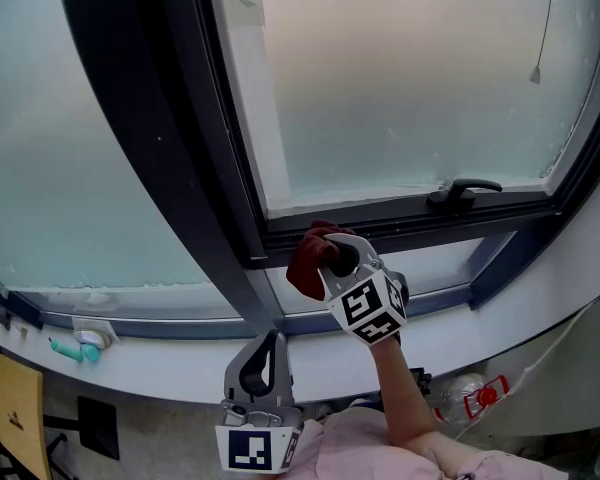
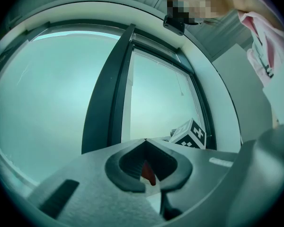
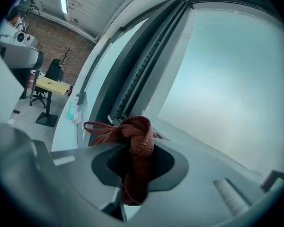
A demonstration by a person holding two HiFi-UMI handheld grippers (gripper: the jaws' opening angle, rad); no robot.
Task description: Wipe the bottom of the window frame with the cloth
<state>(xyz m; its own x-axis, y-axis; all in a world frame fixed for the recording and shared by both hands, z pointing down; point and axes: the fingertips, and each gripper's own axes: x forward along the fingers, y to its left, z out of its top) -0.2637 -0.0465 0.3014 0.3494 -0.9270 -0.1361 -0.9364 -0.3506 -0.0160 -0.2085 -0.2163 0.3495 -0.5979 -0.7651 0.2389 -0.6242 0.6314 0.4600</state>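
A dark red cloth (image 1: 306,260) is bunched against the dark bottom rail of the window frame (image 1: 410,221), just right of the thick upright mullion (image 1: 180,158). My right gripper (image 1: 327,253) is shut on it, and its marker cube (image 1: 368,311) faces me. In the right gripper view the cloth (image 3: 136,135) sticks out in a knot past the jaws, with a loop to the left. My left gripper (image 1: 271,338) hangs lower, below the sill, pointing up with nothing in it. In its own view, the left gripper (image 2: 145,140) has its jaws meeting at the tips.
A black window handle (image 1: 465,190) sits on the rail to the right. On the white sill (image 1: 170,363) at far left lies a teal object (image 1: 80,349). A yellow table (image 1: 15,408) stands below left, and a plastic bottle (image 1: 470,396) below right.
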